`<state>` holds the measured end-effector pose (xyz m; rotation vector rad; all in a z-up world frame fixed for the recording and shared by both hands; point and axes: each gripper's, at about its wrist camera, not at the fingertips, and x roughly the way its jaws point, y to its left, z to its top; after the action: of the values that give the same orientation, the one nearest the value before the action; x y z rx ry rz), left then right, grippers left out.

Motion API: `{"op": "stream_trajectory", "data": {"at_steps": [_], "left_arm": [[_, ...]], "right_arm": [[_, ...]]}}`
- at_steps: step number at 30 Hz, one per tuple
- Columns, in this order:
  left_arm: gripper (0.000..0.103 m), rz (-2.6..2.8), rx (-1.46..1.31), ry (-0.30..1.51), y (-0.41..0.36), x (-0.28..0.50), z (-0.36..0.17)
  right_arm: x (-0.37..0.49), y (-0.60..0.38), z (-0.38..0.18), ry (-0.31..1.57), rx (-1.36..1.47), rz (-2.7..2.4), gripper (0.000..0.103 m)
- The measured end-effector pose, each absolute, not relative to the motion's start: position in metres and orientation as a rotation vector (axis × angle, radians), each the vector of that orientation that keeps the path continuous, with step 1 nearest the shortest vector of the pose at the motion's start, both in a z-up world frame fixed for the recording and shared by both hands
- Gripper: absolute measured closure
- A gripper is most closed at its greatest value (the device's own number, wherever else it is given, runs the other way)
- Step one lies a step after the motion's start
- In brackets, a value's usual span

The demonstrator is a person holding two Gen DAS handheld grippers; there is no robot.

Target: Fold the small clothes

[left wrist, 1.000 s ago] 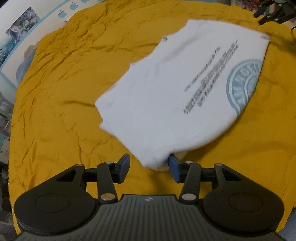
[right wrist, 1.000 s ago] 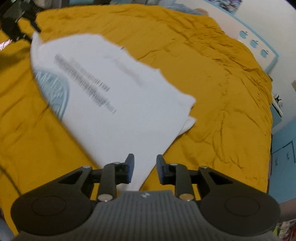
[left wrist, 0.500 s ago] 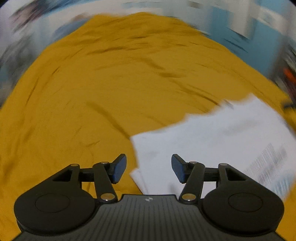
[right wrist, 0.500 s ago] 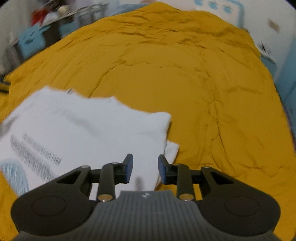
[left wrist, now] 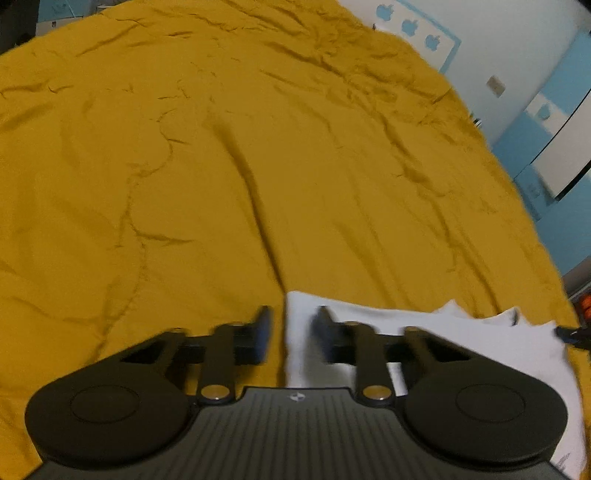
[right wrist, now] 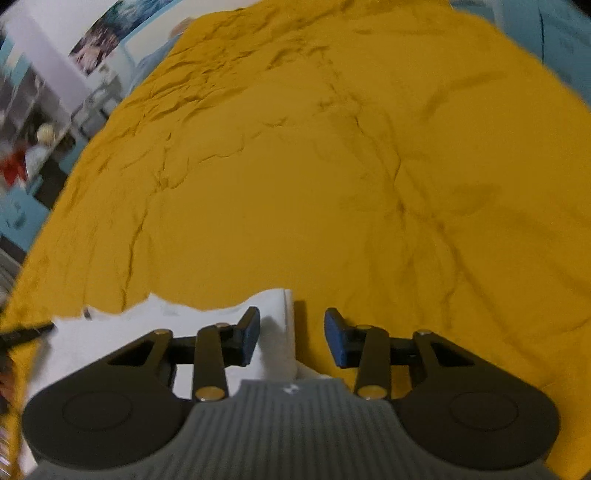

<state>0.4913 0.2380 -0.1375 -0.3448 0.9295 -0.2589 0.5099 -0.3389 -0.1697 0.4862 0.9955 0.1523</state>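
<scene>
A white garment (left wrist: pixel 461 339) lies folded on a yellow bedspread (left wrist: pixel 258 166), low and right in the left wrist view. My left gripper (left wrist: pixel 291 328) straddles its left corner. Its jaws are closing, blurred, with the cloth's edge between them and a strip of yellow still showing beside the left pad. In the right wrist view the garment (right wrist: pixel 147 332) fills the lower left of the bedspread (right wrist: pixel 295 166). My right gripper (right wrist: pixel 291 336) straddles its right corner, jaws closing, with the folded edge between them and clear of the right pad.
The wrinkled bedspread stretches far ahead of both grippers. A white wall with blue apple stickers (left wrist: pixel 410 26) and blue cabinets (left wrist: pixel 546 147) lie beyond its right side. Cluttered shelves (right wrist: pixel 29 147) stand at the left. A dark object (right wrist: pixel 26 330) pokes in past the garment.
Both views rolled and dropped from facing the spread garment to sitting low at its end, one gripper at each corner. The left jaws have narrowed since half a second ago.
</scene>
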Motion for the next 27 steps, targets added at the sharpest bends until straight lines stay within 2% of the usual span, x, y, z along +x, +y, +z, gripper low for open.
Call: {"op": "stream_trajectory", "data": {"at_steps": [1, 2, 10, 17, 20, 21, 22, 24, 25, 27], "left_arm": [[0.095, -0.27, -0.362, 0.906, 0.241, 0.488, -0.136], [0.098, -0.276, -0.368, 0.879, 0.241, 0.486, -0.135], [0.1, -0.291, -0.256, 0.697, 0.235, 0.459, -0.1], [0.1, -0.221, -0.191, 0.778, 0.212, 0.477, -0.128], [0.093, -0.19, -0.157, 0.817, 0.208, 0.478, -0.132], [0.089, -0.175, -0.144, 0.824, 0.207, 0.477, -0.13], [0.079, -0.165, -0.136, 0.832, 0.206, 0.475, -0.127], [0.07, -0.162, -0.114, 0.837, 0.204, 0.468, -0.117], [0.067, -0.165, -0.102, 0.831, 0.203, 0.463, -0.111], [0.062, -0.173, -0.083, 0.818, 0.2, 0.454, -0.099]], "right_arm": [[0.51, -0.341, -0.174, 0.99, 0.528, 0.177, 0.095], [0.508, -0.341, -0.174, 0.971, 0.545, 0.187, 0.098], [0.493, -0.329, -0.131, 0.791, 0.453, 0.253, 0.1], [0.511, -0.318, -0.16, 0.865, 0.42, 0.156, 0.1], [0.507, -0.327, -0.172, 0.902, 0.444, 0.121, 0.099], [0.507, -0.329, -0.173, 0.91, 0.464, 0.114, 0.094], [0.504, -0.33, -0.169, 0.907, 0.472, 0.093, 0.091], [0.496, -0.334, -0.16, 0.897, 0.479, 0.086, 0.061], [0.49, -0.336, -0.153, 0.89, 0.49, 0.09, 0.056], [0.48, -0.342, -0.144, 0.903, 0.518, 0.102, 0.054]]}}
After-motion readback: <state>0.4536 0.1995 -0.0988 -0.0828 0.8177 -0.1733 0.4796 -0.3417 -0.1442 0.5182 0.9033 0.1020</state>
